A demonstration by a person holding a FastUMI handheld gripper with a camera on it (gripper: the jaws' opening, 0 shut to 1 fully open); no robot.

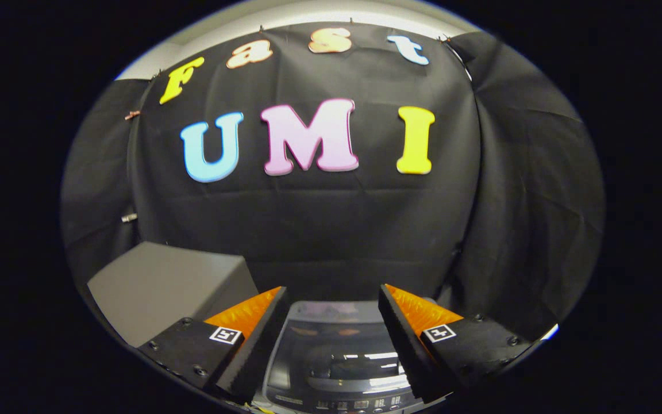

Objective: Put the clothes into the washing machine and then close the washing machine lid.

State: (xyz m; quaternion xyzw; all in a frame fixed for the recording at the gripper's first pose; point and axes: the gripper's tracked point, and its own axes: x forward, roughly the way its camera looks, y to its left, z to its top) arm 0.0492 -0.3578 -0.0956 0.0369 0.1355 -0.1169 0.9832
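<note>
Clothes are nowhere we can spot; the grey top-loading washing machine (337, 368) sits below our gripper (331, 339), glass lid seemingly down. Gripper spread wide, holding nothing. Task looks nearly finished, we judge.

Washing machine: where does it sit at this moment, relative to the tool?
In the gripper view, the washing machine sits below and between the open tool's two fingers, its glossy lid facing up. A grey box stands beside it, beyond the left-hand finger.

Black cloth wall (331, 230) drapes the booth, with a grey box (164, 284) near it.
</note>
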